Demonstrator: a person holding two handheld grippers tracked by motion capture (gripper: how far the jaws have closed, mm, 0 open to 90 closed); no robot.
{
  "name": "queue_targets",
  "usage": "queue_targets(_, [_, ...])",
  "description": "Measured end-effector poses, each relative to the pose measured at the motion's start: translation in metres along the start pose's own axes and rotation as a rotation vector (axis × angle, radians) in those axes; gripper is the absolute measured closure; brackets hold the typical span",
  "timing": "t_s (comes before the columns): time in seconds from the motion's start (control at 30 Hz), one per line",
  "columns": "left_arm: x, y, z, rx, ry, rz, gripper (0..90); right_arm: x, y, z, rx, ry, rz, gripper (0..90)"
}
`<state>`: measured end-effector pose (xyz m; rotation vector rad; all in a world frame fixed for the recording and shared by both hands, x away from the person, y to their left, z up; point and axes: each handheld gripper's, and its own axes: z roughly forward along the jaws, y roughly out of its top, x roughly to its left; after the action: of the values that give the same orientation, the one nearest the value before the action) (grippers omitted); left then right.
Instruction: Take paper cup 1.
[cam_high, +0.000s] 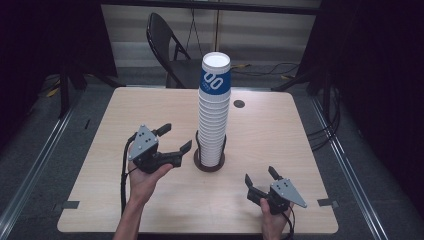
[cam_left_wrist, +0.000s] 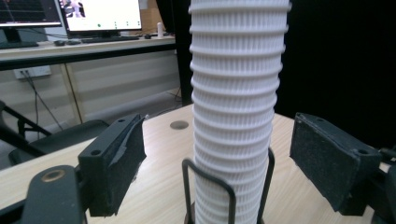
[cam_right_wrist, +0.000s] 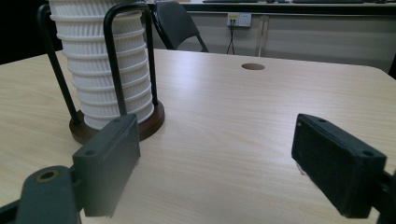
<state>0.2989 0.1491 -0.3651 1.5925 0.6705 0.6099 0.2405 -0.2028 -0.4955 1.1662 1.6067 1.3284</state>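
Note:
A tall stack of white ribbed paper cups (cam_high: 215, 115), its top cup banded in blue, stands in a black wire holder on a round dark base (cam_high: 209, 166) at the middle of the wooden table (cam_high: 280, 130). My left gripper (cam_high: 176, 137) hovers just left of the stack's lower part, jaws open and pointing at it. In the left gripper view the stack (cam_left_wrist: 233, 93) rises between the pads of that gripper (cam_left_wrist: 219, 135), and neither pad touches it. My right gripper (cam_high: 260, 176) rests near the front right of the table, open and empty (cam_right_wrist: 217, 140). The holder and cups (cam_right_wrist: 102, 70) sit to its far left.
A round cable hole (cam_high: 239, 104) lies in the table behind the stack. A black folding chair (cam_high: 170, 45) stands beyond the far edge. Tape marks (cam_high: 67, 205) sit at the front corners. Monitors (cam_left_wrist: 100, 14) on a desk show in the left gripper view.

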Motion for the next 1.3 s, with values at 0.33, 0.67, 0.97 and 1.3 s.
queue_targets(0.33, [-0.006,0.025,0.006,-0.037,-0.041,0.018,17.2,0.000,0.000,0.001,0.002,0.002,-0.003,15.2])
queue_targets(0.67, [-0.010,0.058,0.014,-0.070,-0.077,0.051,15.6,0.000,0.000,0.000,-0.001,0.005,-0.002,15.3])
queue_targets(0.97, [-0.004,0.083,0.022,-0.075,-0.084,0.070,18.7,0.000,0.000,0.001,0.006,0.004,0.002,15.3])
queue_targets(1.3, [0.003,0.099,0.031,-0.075,-0.105,0.040,15.7,0.000,0.000,0.000,-0.003,0.003,0.006,16.2])
